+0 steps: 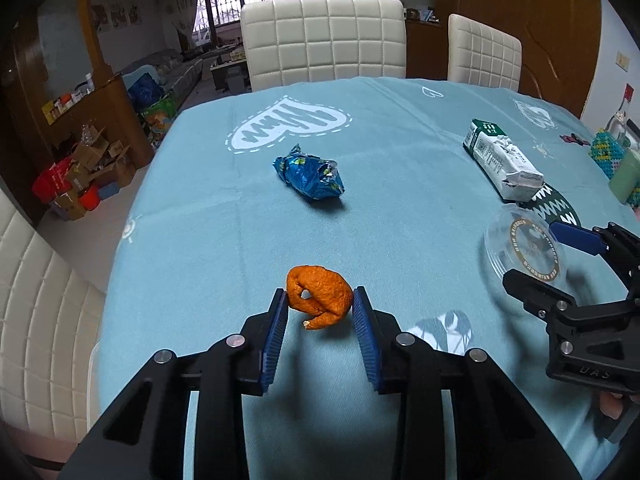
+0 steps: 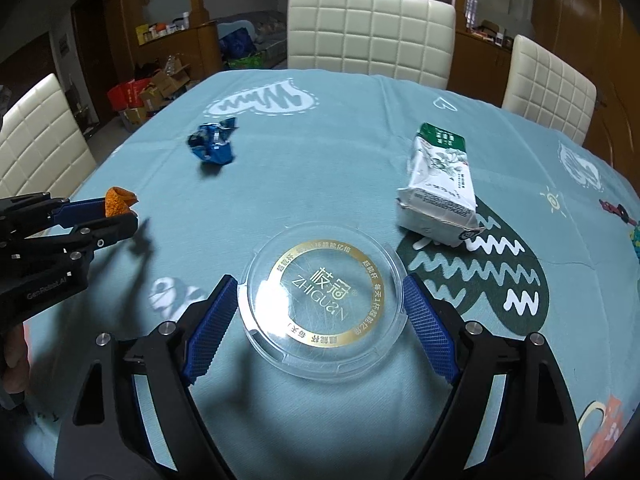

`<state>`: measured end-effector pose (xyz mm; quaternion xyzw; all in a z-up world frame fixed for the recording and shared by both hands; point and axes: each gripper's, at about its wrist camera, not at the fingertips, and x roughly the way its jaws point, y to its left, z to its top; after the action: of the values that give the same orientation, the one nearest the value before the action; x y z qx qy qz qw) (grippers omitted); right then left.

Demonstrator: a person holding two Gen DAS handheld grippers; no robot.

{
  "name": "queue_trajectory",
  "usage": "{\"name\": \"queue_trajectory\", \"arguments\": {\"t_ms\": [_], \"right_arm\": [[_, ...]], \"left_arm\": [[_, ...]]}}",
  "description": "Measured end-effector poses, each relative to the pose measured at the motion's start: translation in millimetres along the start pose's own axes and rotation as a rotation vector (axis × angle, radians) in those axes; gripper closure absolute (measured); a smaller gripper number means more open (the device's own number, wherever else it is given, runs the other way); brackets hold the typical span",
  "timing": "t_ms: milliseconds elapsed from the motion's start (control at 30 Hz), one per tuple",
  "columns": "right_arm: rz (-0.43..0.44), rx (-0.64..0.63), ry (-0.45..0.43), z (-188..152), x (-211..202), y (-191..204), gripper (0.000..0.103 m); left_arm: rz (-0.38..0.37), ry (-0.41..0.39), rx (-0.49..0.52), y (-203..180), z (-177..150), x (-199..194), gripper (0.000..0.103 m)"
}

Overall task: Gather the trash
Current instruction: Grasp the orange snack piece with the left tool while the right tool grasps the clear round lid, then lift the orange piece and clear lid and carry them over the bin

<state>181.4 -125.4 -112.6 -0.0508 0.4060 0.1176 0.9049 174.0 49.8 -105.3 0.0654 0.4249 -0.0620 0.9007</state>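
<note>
Trash lies scattered on a light blue patterned tablecloth (image 1: 192, 240). In the left wrist view, a curled piece of orange peel (image 1: 319, 295) sits between the blue ribbed pads of the left gripper (image 1: 319, 300); both pads touch its sides, so the narrowed claw is clamped on the peel near the close edge of the table. Farther off, near the middle of the cloth, rests a crumpled blue foil wrapper (image 1: 311, 174). To the far right lies a crushed white and green paper carton (image 1: 502, 158), and nearer on the right a clear round plastic lid with a gold ring print (image 1: 524, 248). The right gripper (image 1: 540, 256) reaches in from the right edge, one blue pad over the lid's far side and one black finger at its near side. Two cream quilted chairs (image 1: 324, 40) stand behind the table.

In the right wrist view, the clear lid (image 2: 322, 302) lies flat on the cloth between the wide-spread pads of the right gripper (image 2: 320, 306). The left pad touches the rim or stands just beside it; the right pad stands just beside the rim, and I cannot tell whether they press. At the left edge the left gripper (image 2: 120, 216) holds the orange peel (image 2: 118, 202). The blue wrapper (image 2: 212, 146) lies far left, the carton (image 2: 438, 190) far right, well apart from the lid.
</note>
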Motion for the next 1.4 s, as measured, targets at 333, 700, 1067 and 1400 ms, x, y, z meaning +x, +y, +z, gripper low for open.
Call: {"name": "queue_trajectory", "arguments": {"t_ms": [333, 700, 1067, 1400], "right_arm": [[0.030, -0.052, -0.031, -3, -25, 36, 0.020], [0.065, -0.143, -0.061, 3, -46, 91, 0.020], [0.107, -0.258, -0.079, 9, -52, 158, 0.020], [0.127, -0.356, -0.098, 10, -58, 212, 0.020]], "left_arm": [[0.032, -0.035, -0.020, 18, -25, -39, 0.070], [0.079, -0.068, -0.071, 56, -54, -73, 0.070], [0.152, -0.087, -0.148, 110, -87, -94, 0.070], [0.193, -0.110, -0.219, 148, -114, -109, 0.070]]}}
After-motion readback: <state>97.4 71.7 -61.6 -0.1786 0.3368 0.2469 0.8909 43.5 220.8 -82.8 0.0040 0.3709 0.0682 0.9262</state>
